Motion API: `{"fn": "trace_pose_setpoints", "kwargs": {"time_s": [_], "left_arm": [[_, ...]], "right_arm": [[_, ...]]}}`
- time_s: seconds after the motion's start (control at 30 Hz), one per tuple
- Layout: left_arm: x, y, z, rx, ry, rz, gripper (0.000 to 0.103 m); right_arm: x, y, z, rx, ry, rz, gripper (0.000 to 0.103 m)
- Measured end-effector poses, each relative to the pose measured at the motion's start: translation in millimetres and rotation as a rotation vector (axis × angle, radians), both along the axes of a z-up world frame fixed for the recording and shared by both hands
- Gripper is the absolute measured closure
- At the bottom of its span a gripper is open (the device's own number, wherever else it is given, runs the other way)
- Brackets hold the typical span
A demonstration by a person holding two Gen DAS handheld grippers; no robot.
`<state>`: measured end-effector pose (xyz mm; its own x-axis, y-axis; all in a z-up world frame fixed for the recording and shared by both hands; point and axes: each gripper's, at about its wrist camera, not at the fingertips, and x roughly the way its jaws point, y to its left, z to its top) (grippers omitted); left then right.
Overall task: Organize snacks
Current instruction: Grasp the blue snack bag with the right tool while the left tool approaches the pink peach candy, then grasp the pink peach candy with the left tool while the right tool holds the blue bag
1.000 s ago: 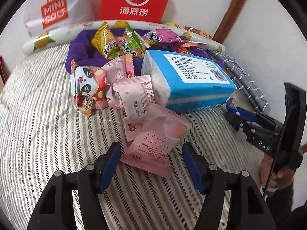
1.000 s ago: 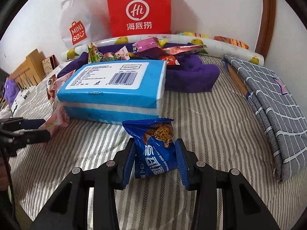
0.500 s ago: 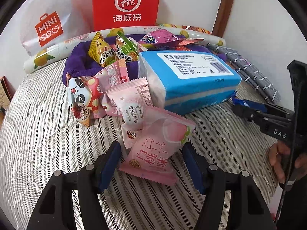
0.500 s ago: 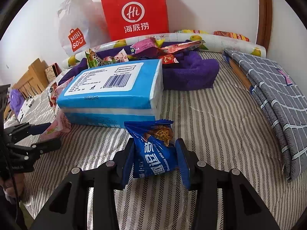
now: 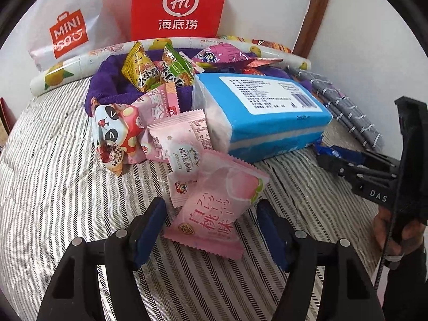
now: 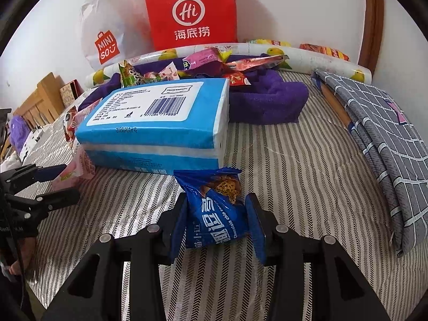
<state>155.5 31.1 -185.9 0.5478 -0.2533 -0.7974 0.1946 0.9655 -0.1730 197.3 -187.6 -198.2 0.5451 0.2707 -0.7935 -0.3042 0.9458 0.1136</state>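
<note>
Peach packet (image 5: 214, 206) lies between left gripper's (image 5: 211, 230) opening jaws — untouched.

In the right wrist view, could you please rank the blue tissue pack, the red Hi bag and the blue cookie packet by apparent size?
1. Blue tissue pack.
2. Red Hi bag, though it stands farther back, so its true size is unsure.
3. Blue cookie packet, despite being nearest.

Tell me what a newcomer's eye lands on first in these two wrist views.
The red paper bag against the back wall stands out first, then the big blue tissue pack lying mid-bed on the striped cover. Up close, the right gripper is shut on a blue chocolate-chip cookie packet, while the left gripper, jaws opening, straddles a pink peach snack packet.
</note>
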Motion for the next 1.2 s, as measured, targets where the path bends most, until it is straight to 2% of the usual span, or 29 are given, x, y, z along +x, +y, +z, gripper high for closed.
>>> {"fn": "trace_pose_setpoints", "kwargs": {"time_s": [0.23,0.63,0.9,1.2], "left_arm": [[0,-2,0,0.011,0.000,-0.001,0.034],[-1,5,1,-0.040,-0.002,0.000,0.035],[-5,24,2,-0.166,-0.011,0.036,0.058],[-12,14,7,-0.114,-0.044,0.022,0.061]], "right_arm": [[0,1,0,-0.012,-0.001,0.002,0.059],[-1,2,1,-0.027,-0.010,-0.003,0.060],[-4,4,1,-0.031,-0.014,0.007,0.060],[-4,-3,3,0.028,-0.006,0.011,0.060]]}}
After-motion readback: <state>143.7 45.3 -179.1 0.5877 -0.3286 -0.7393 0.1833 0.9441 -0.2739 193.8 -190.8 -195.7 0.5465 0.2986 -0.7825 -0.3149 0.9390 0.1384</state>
